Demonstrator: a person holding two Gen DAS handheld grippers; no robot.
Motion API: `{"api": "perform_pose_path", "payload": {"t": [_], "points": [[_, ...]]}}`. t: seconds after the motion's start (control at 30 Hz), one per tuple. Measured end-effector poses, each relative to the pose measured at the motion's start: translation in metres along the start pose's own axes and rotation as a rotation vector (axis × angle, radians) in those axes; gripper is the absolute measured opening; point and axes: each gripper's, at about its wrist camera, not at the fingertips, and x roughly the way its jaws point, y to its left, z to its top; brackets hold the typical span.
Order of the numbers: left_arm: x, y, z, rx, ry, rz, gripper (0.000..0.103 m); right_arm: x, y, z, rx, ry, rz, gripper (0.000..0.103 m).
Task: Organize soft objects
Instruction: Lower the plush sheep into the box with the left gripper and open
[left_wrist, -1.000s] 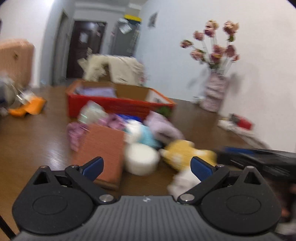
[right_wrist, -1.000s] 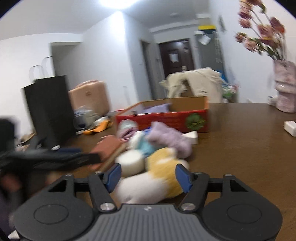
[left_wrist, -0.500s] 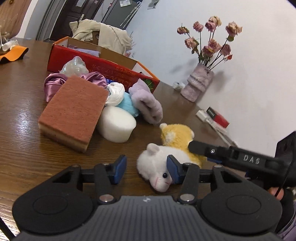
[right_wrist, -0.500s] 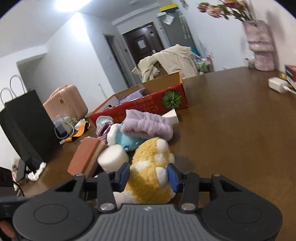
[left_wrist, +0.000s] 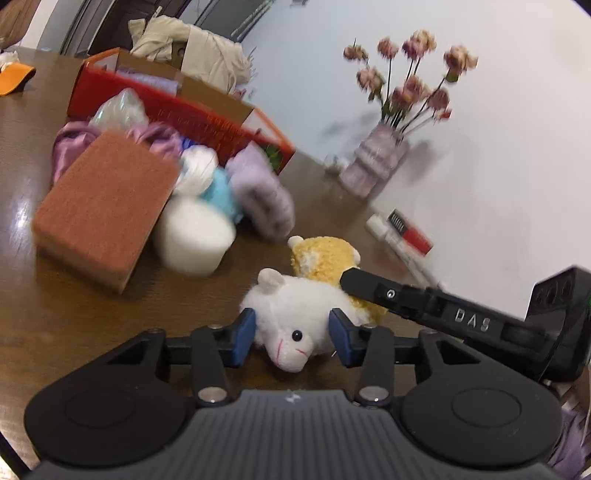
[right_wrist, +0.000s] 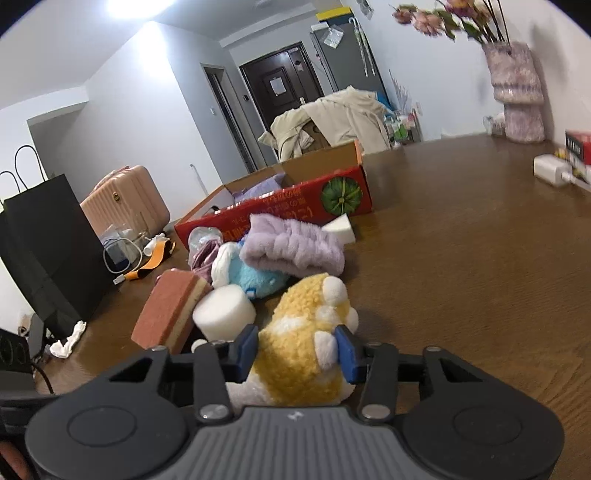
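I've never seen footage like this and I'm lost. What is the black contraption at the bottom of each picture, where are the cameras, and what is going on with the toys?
No robot here: a person holds a handheld two-finger gripper in each hand. Each carries a fisheye camera looking forward along its jaws, so each picture shows its own black body and blue pads at the bottom.

In the left camera's view, the left gripper has its jaws closing around a white plush animal lying on the brown wooden table. The black bar entering from the right is the other tool.

In the right camera's view, the right gripper is closing on a yellow-and-white plush toy.

Behind them lie a brown sponge block, a white foam cylinder, a lilac fuzzy cloth and a red cardboard box.
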Motion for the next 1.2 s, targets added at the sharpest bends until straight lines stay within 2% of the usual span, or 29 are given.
{"api": "perform_pose_path", "payload": {"t": [0.13, 0.2, 0.3, 0.37, 0.5, 0.63, 0.8, 0.9, 1.03, 1.13, 1.2], "points": [[0.001, -0.01, 0.044, -0.003, -0.091, -0.028, 0.042, -0.003, 0.003, 0.039, -0.034, -0.072, 0.02, 0.044], [0.009, -0.012, 0.08, -0.001, -0.141, -0.049, 0.042, 0.005, 0.005, 0.073, -0.076, -0.12, 0.034, 0.044], [0.033, -0.012, 0.139, 0.034, -0.197, -0.032, 0.042, 0.034, 0.004, 0.129, -0.124, -0.17, 0.065, 0.044], [0.057, -0.008, 0.173, 0.071, -0.211, 0.014, 0.042, 0.068, -0.004, 0.164, -0.112, -0.163, 0.085, 0.044], [0.116, 0.019, 0.221, 0.056, -0.157, 0.074, 0.042, 0.151, -0.027, 0.209, -0.062, -0.077, 0.083, 0.044], [0.163, 0.053, 0.234, 0.002, -0.072, 0.106, 0.042, 0.215, -0.047, 0.22, -0.023, 0.019, 0.061, 0.044], [0.19, 0.068, 0.227, 0.0, 0.039, 0.148, 0.042, 0.247, -0.051, 0.208, -0.084, 0.071, -0.002, 0.044], [0.192, 0.067, 0.225, 0.031, 0.042, 0.147, 0.047, 0.244, -0.043, 0.193, -0.15, 0.066, -0.061, 0.044], [0.18, 0.057, 0.228, 0.055, 0.027, 0.166, 0.048, 0.23, -0.03, 0.193, -0.207, 0.033, -0.111, 0.047], [0.148, 0.04, 0.232, 0.108, -0.018, 0.183, 0.055, 0.202, -0.022, 0.206, -0.22, -0.018, -0.099, 0.053], [0.12, 0.025, 0.235, 0.148, -0.057, 0.198, 0.065, 0.178, -0.014, 0.214, -0.235, -0.059, -0.095, 0.056]]}}
